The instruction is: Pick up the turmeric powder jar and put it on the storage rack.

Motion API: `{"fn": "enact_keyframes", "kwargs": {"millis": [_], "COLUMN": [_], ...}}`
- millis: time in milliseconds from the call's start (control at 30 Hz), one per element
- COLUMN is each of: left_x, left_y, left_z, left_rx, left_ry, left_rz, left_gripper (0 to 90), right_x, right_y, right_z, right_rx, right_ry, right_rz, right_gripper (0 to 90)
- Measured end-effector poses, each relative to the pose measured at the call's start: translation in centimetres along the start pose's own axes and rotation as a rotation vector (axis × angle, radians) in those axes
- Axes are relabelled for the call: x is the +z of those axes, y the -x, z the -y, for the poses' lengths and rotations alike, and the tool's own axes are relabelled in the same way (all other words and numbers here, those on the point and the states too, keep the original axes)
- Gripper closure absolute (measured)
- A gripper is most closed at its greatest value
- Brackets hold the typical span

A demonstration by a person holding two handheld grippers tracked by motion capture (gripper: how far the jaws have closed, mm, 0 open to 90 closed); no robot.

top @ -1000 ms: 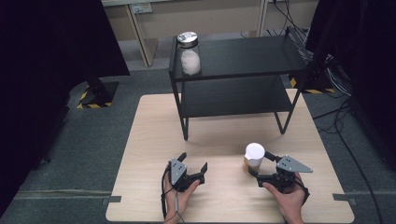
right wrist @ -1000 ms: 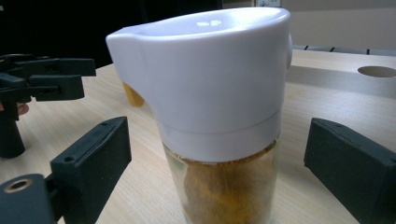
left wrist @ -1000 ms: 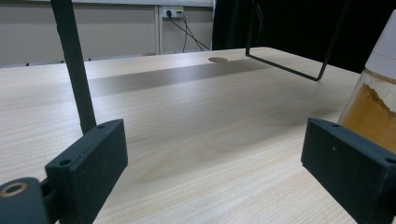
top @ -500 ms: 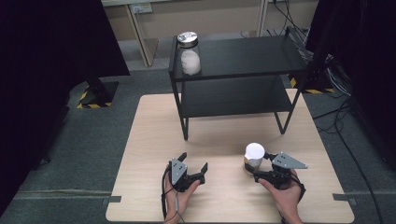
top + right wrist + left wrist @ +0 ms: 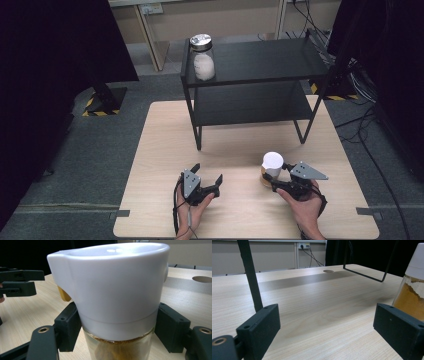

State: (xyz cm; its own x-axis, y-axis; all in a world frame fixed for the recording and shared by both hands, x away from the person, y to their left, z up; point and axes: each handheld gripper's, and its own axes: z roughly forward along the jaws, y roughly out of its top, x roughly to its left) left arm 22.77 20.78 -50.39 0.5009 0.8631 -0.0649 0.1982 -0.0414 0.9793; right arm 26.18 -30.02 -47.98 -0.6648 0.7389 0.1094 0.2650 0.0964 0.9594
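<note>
Jars: two, a white-lidded one [image 5: 271, 169] with yellow powder and a metal-lidded one [image 5: 202, 57] with white contents
Tongs: two, left [image 5: 207, 175] and right [image 5: 270, 178]
Shelf racks: one [image 5: 260, 75]
Worktops: one [image 5: 165, 150]
Hands: two

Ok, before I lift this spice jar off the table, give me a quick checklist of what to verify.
1. Right tool shut on the spice jar, a jaw on each side of the glass below the white cap: ok.
2. Jar upright on the table: ok.
3. Cap fully seated: cannot tell.
4. Left tool open, apart from the jar: ok.
5. Shelf top has free room beside the other jar: ok.
6. Grip firm enough to lift: cannot tell.
</note>
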Motion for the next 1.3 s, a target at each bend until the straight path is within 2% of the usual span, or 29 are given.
{"fn": "enact_keyframes", "kwargs": {"millis": [133, 333, 533, 867, 1300], "left_x": [0.0, 0.0, 0.0, 0.0, 0.0], "left_y": [0.0, 0.0, 0.1, 0.1, 0.1], "left_z": [0.0, 0.0, 0.0, 0.0, 0.1], "left_rx": [-0.002, 0.002, 0.005, 0.005, 0.000], "left_ry": [0.000, -0.001, 0.000, 0.002, 0.003], "left_rz": [0.000, 0.000, -0.001, -0.003, -0.003], "left_gripper": [6.6, 6.6, 6.6, 6.6, 6.6], "right_x": [0.0, -0.1, -0.9, -2.4, -3.5], "right_y": [0.0, 0.3, 0.3, 0.0, 0.0], "right_z": [-0.4, -0.8, -1.6, -3.2, -4.9], "right_rx": [-0.002, 0.024, 0.023, 0.012, -0.008], "right_ry": [-0.012, -0.017, 0.031, 0.131, 0.190], "right_rz": [0.002, 0.005, 0.011, 0.050, 0.088], "right_gripper": [29.4, 29.8, 30.0, 30.2, 30.5]}}
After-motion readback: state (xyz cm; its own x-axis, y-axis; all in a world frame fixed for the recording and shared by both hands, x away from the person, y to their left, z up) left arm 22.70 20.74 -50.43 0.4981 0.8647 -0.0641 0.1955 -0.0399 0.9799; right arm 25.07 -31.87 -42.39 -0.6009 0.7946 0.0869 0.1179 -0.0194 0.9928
